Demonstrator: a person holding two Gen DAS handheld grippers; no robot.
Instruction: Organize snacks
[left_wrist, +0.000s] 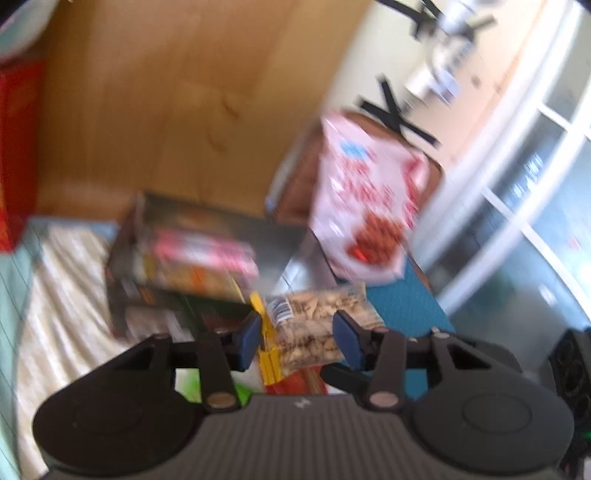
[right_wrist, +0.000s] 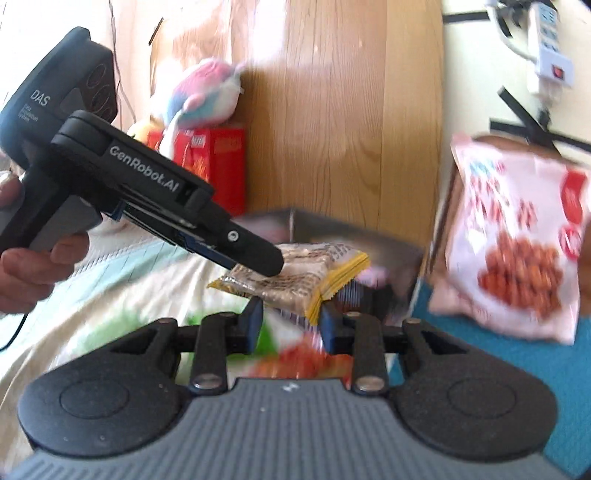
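While the peanut packet (left_wrist: 314, 328) is pinched by both the left gripper (left_wrist: 297, 338) and the right gripper (right_wrist: 290, 319), tearing or slippage is risked by uneven pulling.

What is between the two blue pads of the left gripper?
In the left wrist view, a clear peanut packet with a yellow edge sits between the left gripper's pads; motion blur hides whether they press it.

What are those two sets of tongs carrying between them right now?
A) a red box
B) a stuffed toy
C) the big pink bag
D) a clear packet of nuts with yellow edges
D: the clear packet of nuts hangs lifted between them, the left tongs pinching one end and the right tongs pinching its yellow edge, while the big pink bag stands apart at the back.
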